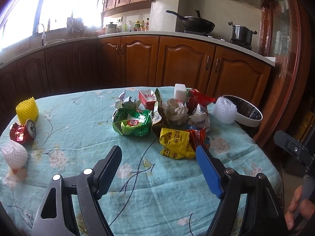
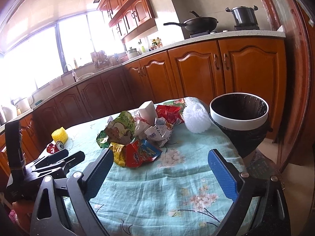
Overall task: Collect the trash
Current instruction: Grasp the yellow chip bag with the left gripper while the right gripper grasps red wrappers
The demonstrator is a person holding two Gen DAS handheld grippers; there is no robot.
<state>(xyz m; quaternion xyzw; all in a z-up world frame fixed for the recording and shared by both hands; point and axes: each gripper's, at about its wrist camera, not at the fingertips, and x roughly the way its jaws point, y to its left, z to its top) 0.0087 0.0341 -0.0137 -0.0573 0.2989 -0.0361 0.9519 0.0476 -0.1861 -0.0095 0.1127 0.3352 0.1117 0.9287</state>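
Observation:
A heap of trash lies mid-table: a green crumpled bag, a yellow wrapper, a red carton, crumpled paper, and a red Ovaltine wrapper. A white foam net lies by the trash bin, which stands off the table's right edge and shows in the right wrist view. A crushed red can, a yellow foam net and a white foam net lie at the left. My left gripper is open and empty, short of the heap. My right gripper is open and empty over the cloth.
The table wears a light blue floral cloth. Wooden kitchen cabinets and a counter with a wok and a pot stand behind. A wooden glass cabinet stands to the right of the bin.

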